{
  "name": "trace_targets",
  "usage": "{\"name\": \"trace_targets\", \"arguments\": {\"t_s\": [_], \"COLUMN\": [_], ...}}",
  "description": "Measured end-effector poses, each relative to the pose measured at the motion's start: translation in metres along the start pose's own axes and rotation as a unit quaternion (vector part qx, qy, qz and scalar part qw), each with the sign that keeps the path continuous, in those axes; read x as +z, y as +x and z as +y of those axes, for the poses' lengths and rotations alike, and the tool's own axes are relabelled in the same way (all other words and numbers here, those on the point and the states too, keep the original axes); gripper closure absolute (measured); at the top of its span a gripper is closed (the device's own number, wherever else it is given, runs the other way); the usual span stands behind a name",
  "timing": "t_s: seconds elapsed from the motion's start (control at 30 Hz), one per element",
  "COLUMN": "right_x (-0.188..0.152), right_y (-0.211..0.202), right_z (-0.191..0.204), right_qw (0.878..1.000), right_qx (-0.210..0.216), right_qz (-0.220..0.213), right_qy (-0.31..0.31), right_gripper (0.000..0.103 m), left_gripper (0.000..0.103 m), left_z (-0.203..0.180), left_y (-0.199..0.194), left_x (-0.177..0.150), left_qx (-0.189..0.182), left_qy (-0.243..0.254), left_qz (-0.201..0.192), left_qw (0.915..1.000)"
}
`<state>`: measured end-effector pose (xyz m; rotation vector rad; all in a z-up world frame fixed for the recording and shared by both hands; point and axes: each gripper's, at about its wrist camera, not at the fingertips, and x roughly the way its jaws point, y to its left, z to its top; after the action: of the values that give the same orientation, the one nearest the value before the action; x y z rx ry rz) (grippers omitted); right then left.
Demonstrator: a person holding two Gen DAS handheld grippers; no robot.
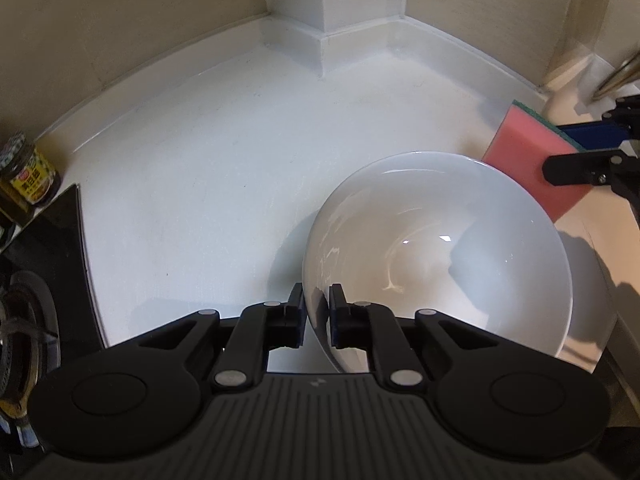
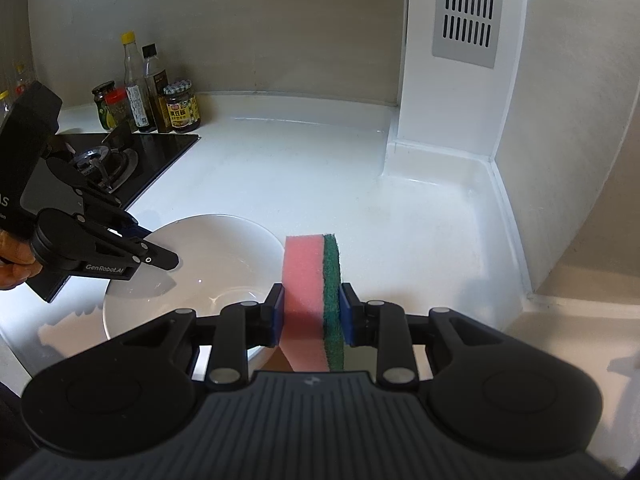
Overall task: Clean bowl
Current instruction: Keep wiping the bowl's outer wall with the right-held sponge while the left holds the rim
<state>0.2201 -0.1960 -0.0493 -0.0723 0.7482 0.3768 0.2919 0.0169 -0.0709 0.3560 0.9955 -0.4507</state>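
the white bowl (image 1: 436,256) sits on the white counter (image 1: 192,184) near its front edge, mouth up and seemingly tipped slightly, round with no long axis, its near rim pinched between the closed fingers of the left gripper (image 1: 318,318). the right gripper (image 2: 312,316) is clamped on a pink-and-green sponge (image 2: 310,280) standing on edge just beside the bowl's rim, long axis pointing away from the gripper, green scouring face to the right. risk: the glossy rim could slip from the thin pinch under scrubbing pressure, skidding the bowl toward the stove (image 2: 120,156) or off the edge.
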Motion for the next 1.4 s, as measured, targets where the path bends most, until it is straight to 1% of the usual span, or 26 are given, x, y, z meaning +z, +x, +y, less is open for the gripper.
{"name": "trace_targets", "arguments": {"t_s": [0.03, 0.1, 0.23, 0.4, 0.47, 0.57, 0.63, 0.67, 0.73, 0.8, 0.9, 0.93, 1.0, 1.03, 1.07, 1.1, 1.13, 1.17, 1.27, 1.3, 1.33, 1.37, 1.4], "right_x": [0.0, 0.001, 0.006, 0.014, 0.016, 0.018, 0.016, 0.014, 0.01, 0.005, 0.0, -0.001, 0.0, 0.002, 0.004, 0.007, 0.009, 0.012, 0.019, 0.02, 0.021, 0.022, 0.021], "right_y": [0.0, 0.001, 0.006, 0.014, 0.015, 0.017, 0.015, 0.014, 0.01, 0.006, 0.001, -0.001, -0.001, 0.001, 0.003, 0.005, 0.008, 0.011, 0.021, 0.022, 0.023, 0.023, 0.023], "right_z": [-0.001, -0.002, -0.005, -0.007, -0.007, -0.007, -0.006, -0.005, -0.004, -0.003, -0.001, -0.001, -0.002, -0.005, -0.008, -0.009, -0.011, -0.012, -0.012, -0.012, -0.012, -0.012, -0.011], "right_qw": [1.0, 1.0, 1.0, 1.0, 1.0, 1.0, 1.0, 1.0, 1.0, 1.0, 0.999, 0.999, 1.0, 1.0, 1.0, 1.0, 1.0, 1.0, 1.0, 1.0, 1.0, 1.0, 1.0], "right_qx": [0.001, 0.001, 0.002, 0.007, 0.006, 0.005, 0.004, 0.003, -0.001, -0.007, -0.011, -0.011, -0.006, -0.003, 0.0, 0.001, 0.002, 0.002, 0.005, 0.004, 0.003, 0.001, 0.0], "right_qz": [0.0, -0.001, 0.0, 0.003, 0.005, 0.006, 0.004, 0.001, -0.002, -0.006, -0.006, -0.002, 0.004, 0.006, 0.007, 0.006, 0.005, 0.004, 0.003, 0.003, 0.003, 0.004, 0.004], "right_qy": [0.002, 0.004, -0.001, -0.021, -0.026, -0.027, -0.019, -0.01, 0.007, 0.024, 0.039, 0.036, 0.03, 0.028, 0.027, 0.021, 0.013, 0.007, -0.014, -0.016, -0.017, -0.016, -0.014], "right_gripper": [0.079, 0.079, 0.079, 0.079, 0.079, 0.079, 0.079, 0.079, 0.079, 0.079, 0.079, 0.079, 0.079, 0.079, 0.079, 0.079, 0.079, 0.079, 0.079, 0.079, 0.079, 0.079, 0.079], "left_gripper": [0.092, 0.092, 0.091, 0.09, 0.089, 0.09, 0.089, 0.089, 0.089, 0.092, 0.093, 0.094, 0.094, 0.094, 0.093, 0.092, 0.091, 0.09, 0.089, 0.089, 0.09, 0.089, 0.085], "left_z": [-0.002, -0.001, 0.0, 0.002, 0.002, 0.008, 0.015, 0.018, 0.02, 0.02, 0.014, 0.012, 0.011, 0.011, 0.01, 0.009, 0.007, 0.004, 0.002, 0.003, 0.006, 0.01, 0.013], "left_y": [0.0, 0.001, 0.004, 0.006, 0.008, 0.009, 0.007, 0.004, -0.002, -0.007, -0.007, -0.007, -0.004, -0.003, -0.003, -0.003, -0.002, -0.001, 0.001, 0.002, 0.003, 0.002, -0.001], "left_x": [0.0, 0.0, 0.001, 0.005, 0.006, 0.007, 0.006, 0.004, -0.002, -0.008, -0.013, -0.012, -0.007, -0.006, -0.003, -0.002, -0.001, 0.001, 0.006, 0.008, 0.009, 0.01, 0.009], "left_qx": [-0.002, -0.008, -0.027, -0.048, -0.056, -0.067, -0.06, -0.05, -0.039, -0.036, -0.032, -0.029, -0.036, -0.039, -0.045, -0.048, -0.055, -0.067, -0.09, -0.093, -0.096, -0.092, -0.088], "left_qy": [0.016, 0.029, 0.071, 0.125, 0.148, 0.124, 0.067, 0.024, -0.03, -0.067, -0.054, -0.031, 0.017, 0.028, 0.063, 0.086, 0.122, 0.161, 0.212, 0.209, 0.188, 0.149, 0.125], "left_qz": [-0.003, -0.007, -0.016, -0.02, -0.026, -0.029, -0.024, -0.02, -0.021, -0.02, -0.017, -0.019, -0.016, -0.016, -0.019, -0.021, -0.025, -0.027, -0.026, -0.026, -0.028, -0.036, -0.039], "left_qw": [0.9999, 0.9995, 0.997, 0.9908, 0.9871, 0.9896, 0.9957, 0.9982, 0.9986, 0.9969, 0.9979, 0.9989, 0.9991, 0.9987, 0.9968, 0.9949, 0.9907, 0.9844, 0.9727, 0.973, 0.9771, 0.9838, 0.9875]}}
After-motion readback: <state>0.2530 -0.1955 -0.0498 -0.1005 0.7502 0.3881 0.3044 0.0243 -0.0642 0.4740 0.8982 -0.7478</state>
